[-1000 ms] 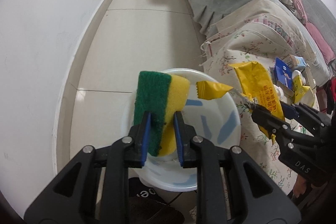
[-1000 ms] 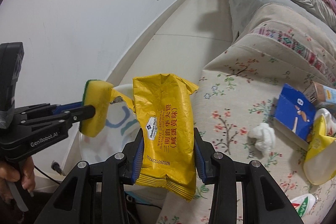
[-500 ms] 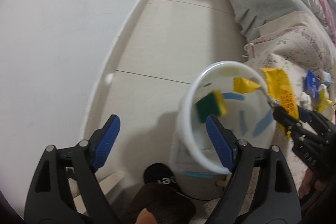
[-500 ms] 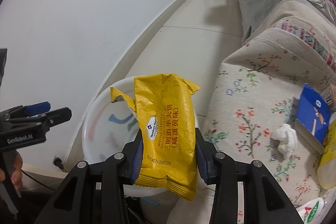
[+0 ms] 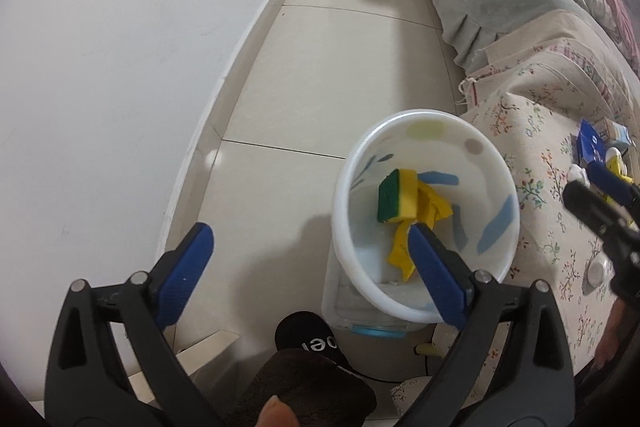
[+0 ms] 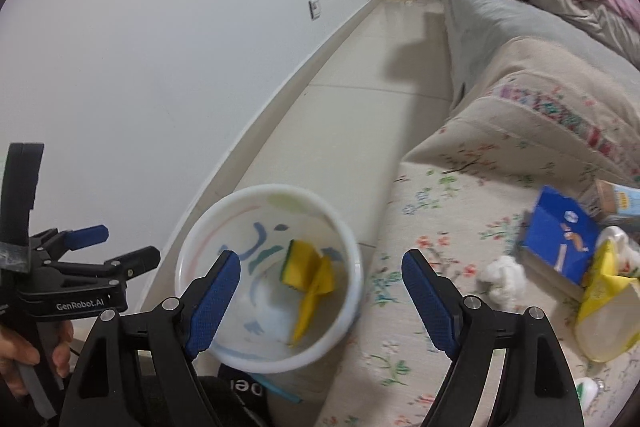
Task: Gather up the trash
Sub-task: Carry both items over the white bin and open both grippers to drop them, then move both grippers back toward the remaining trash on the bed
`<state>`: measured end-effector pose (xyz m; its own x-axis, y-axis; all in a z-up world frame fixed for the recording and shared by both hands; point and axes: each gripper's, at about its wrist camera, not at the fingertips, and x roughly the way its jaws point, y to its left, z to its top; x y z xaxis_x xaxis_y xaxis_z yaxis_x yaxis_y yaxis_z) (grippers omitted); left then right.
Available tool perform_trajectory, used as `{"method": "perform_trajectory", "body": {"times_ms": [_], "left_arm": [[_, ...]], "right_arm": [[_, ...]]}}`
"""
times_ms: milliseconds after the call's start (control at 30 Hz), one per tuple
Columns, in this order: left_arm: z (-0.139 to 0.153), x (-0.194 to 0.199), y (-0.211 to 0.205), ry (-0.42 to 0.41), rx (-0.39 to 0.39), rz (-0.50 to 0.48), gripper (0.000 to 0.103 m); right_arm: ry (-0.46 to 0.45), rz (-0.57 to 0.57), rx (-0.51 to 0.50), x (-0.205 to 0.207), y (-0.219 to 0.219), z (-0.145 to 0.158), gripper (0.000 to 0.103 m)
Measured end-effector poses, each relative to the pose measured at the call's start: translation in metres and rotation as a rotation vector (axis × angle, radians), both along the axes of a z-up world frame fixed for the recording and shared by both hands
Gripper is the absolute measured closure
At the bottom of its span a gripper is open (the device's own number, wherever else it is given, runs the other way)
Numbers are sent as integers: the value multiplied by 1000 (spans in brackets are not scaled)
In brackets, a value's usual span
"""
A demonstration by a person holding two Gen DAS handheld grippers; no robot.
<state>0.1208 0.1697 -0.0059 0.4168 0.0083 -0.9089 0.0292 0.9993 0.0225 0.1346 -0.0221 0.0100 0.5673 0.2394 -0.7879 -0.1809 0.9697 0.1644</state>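
Left wrist view, change: the left gripper (image 5: 310, 255) has just been opening; its jaws stand wide with nothing between them, and the sponge (image 5: 396, 197) they pinched a second ago now lies in the white bin (image 5: 344, 223).
Left wrist view, wrapper: the yellow snack wrapper (image 5: 428, 211) lies crumpled against the sponge inside the bin, its long axis running from the sponge toward the near rim.
Right wrist view, change: the right gripper (image 6: 320, 287) has also just been opening; its jaws are spread and empty, the wrapper (image 6: 316, 287) dropped into the bin (image 6: 356, 287).
Right wrist view, sponge: tilted on edge (image 6: 298, 265), green face toward the far wall of the bin.
Meaning: two pieces look collected.
Remaining: blue packet (image 6: 560, 241), white tissue wad (image 6: 504, 281) and yellow bag (image 6: 604, 287) lie on the floral cover (image 6: 440, 211), near each other.
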Motion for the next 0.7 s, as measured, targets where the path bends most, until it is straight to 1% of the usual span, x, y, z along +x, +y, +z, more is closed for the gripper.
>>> {"method": "perform_trajectory", "body": {"times_ms": [67, 167, 333, 533, 700], "left_arm": [[1, -1, -6, -6, -2, -11, 5], [5, -3, -14, -16, -8, -25, 5], [11, -7, -25, -29, -31, -38, 5], [16, -12, -42, -38, -36, -64, 5], [17, -13, -55, -37, -31, -88, 5]], "right_arm": [[-12, -12, -9, -5, -10, 7, 19], [-27, -33, -25, -24, -21, 20, 19], [-48, -72, -38, -39, -44, 35, 19], [-46, -107, -47, -56, -71, 41, 18], [-33, -154, -42, -63, -103, 44, 18]]}}
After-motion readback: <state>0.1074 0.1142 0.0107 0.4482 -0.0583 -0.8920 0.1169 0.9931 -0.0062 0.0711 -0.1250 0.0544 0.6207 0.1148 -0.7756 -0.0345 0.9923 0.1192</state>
